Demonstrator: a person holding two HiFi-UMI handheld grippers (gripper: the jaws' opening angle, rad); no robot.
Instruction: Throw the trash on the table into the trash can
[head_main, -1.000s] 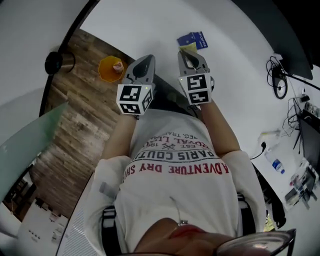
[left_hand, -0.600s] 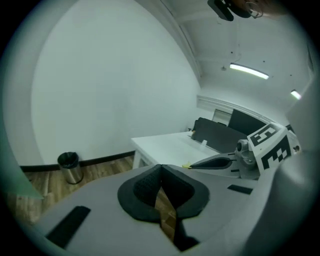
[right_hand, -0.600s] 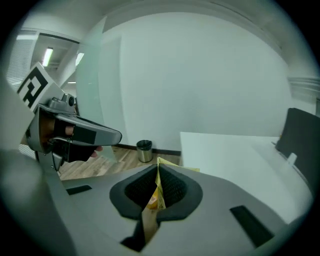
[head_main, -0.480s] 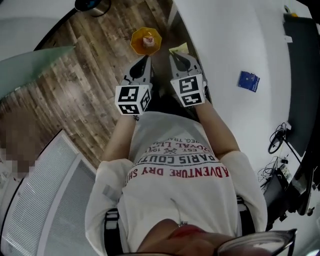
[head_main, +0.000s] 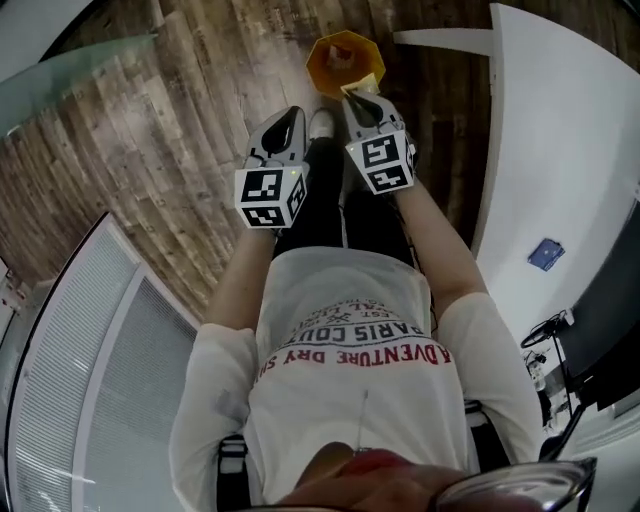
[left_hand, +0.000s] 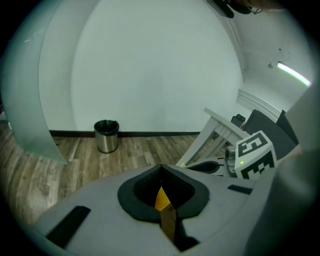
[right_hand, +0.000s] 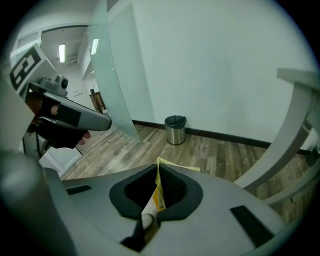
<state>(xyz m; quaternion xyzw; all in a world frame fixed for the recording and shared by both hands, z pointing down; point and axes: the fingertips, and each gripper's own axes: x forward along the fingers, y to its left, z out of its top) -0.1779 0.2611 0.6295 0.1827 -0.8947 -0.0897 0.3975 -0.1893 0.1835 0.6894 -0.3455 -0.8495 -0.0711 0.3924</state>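
Stands beside the white table (head_main: 560, 130), at the drop step over the orange trash can (head_main: 345, 62), right gripper (head_main: 372, 115) clenched on a yellow wrapper (right_hand: 159, 194) near its rim, left gripper (head_main: 283, 135) closed, seemingly empty; calls next for centring and parting the jaws.

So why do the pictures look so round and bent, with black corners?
Head view: the wide lens bows the white table edge and the floor planks. Left gripper view: black corners, and a ceiling light strip glares. Right gripper view: same dark rim; the white table leg curves.
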